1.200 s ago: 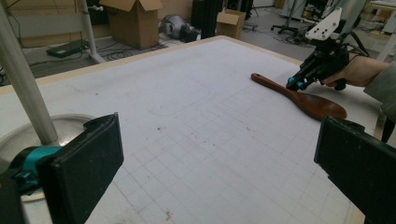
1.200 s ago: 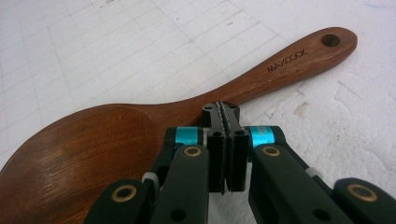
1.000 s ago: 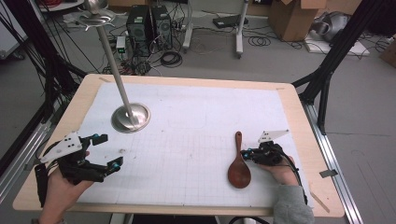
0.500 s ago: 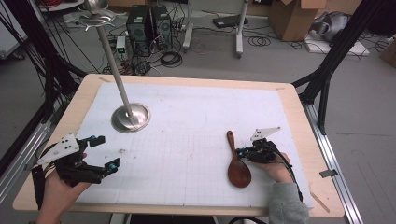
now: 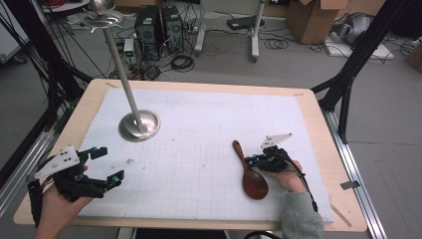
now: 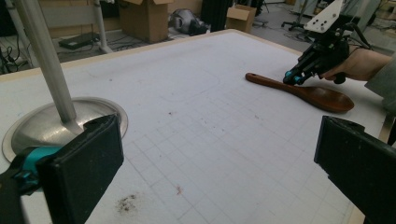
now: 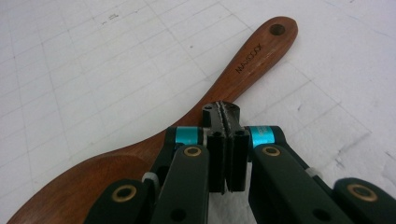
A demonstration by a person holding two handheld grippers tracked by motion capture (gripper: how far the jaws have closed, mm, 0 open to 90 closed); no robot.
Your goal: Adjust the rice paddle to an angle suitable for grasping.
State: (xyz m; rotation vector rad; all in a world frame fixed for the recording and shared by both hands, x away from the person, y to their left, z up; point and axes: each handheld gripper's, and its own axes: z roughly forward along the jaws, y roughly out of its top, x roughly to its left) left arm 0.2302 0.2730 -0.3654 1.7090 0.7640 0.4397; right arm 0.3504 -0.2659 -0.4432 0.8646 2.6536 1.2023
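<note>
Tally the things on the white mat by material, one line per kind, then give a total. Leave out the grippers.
Wooden: 1, the spoon
Metal: 1, the stand, a round base with a tall pole
Total: 2

Left gripper (image 5: pixel 110 164) hovers with fingers spread wide; right gripper (image 5: pixel 250 162) fingers pressed together
</note>
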